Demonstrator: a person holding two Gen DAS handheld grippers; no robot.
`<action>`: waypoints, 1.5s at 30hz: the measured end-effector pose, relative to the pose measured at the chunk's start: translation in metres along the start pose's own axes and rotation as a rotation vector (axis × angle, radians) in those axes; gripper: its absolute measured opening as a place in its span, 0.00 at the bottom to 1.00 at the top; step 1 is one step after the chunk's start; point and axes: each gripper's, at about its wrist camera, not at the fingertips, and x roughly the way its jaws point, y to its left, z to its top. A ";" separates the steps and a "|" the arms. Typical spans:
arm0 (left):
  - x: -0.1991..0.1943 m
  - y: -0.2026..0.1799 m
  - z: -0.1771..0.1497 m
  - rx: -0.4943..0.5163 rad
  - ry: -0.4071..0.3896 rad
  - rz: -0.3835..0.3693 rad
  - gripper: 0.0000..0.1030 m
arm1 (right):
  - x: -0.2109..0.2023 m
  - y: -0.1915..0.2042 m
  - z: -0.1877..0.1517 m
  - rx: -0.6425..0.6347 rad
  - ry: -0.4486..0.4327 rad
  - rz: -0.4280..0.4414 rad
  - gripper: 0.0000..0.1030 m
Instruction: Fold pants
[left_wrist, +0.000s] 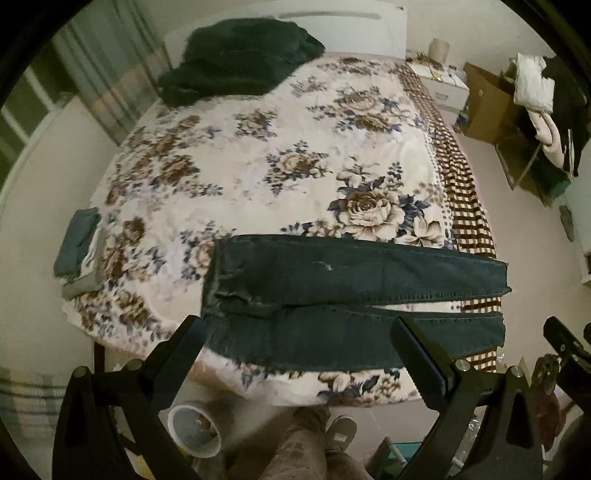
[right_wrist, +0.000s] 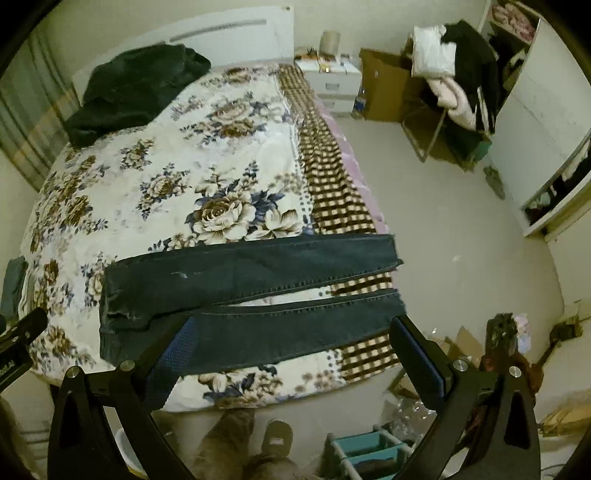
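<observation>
Nearest, my left tongs (left_wrist: 295, 354) and right tongs (right_wrist: 291, 350) hang with fingers spread apart, gripping nothing, above the foot of the bed. Just beyond, the dark blue denim pants (left_wrist: 351, 291) lie flat across the floral quilted bedspread (left_wrist: 258, 166), waistband left, two legs running right and slightly parted. To fold well, I judge I should pinch waistband and hem of the near leg together and lay it squarely over the far leg. Left, a folded grey-green cloth stack (left_wrist: 75, 243) sits well apart. Farthest, a dark green crumpled blanket (left_wrist: 236, 62) covers the pillow end; neither obstructs.
</observation>
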 end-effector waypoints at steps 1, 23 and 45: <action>0.010 -0.002 0.007 0.007 0.005 0.000 1.00 | 0.013 0.003 0.006 0.008 0.012 -0.003 1.00; 0.288 -0.066 0.088 0.129 0.147 0.084 1.00 | 0.355 0.007 0.090 -0.180 0.213 -0.065 1.00; 0.457 -0.121 0.077 0.563 0.346 -0.145 0.47 | 0.587 0.100 0.083 -0.789 0.482 0.053 0.70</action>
